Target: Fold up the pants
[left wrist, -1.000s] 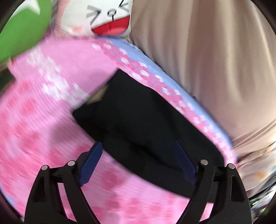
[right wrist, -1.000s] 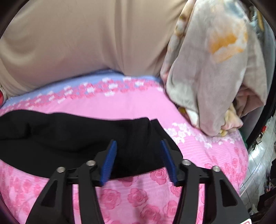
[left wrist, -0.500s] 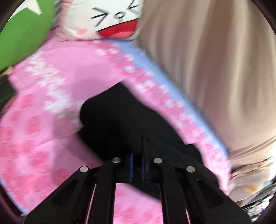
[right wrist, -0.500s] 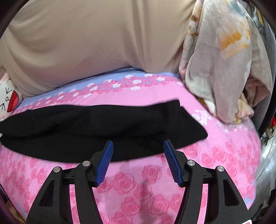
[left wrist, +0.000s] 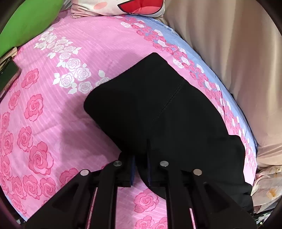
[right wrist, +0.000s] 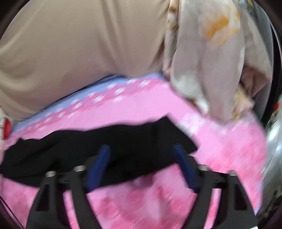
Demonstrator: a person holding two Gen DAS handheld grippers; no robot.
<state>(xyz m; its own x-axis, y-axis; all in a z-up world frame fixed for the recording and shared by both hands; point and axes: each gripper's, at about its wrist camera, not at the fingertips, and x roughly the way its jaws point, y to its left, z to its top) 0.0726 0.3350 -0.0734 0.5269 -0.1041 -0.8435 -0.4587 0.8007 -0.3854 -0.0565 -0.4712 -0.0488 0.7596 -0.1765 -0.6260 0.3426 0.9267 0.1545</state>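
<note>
Lying on the pink rose-print sheet (left wrist: 58, 109), the black pants (left wrist: 158, 109) stretch from the bed's middle toward its right side. At far left sit a green cushion (left wrist: 30, 22) and a cartoon-face pillow (left wrist: 121, 7). The left gripper (left wrist: 141, 167) has its fingers pressed together on a fold at the pants' near edge. The right gripper (right wrist: 141, 167), blurred, holds its blue fingers (right wrist: 98, 169) wide apart over the pants' near edge, beneath a beige curtain (right wrist: 79, 49) and a floral blanket (right wrist: 211, 58).
</note>
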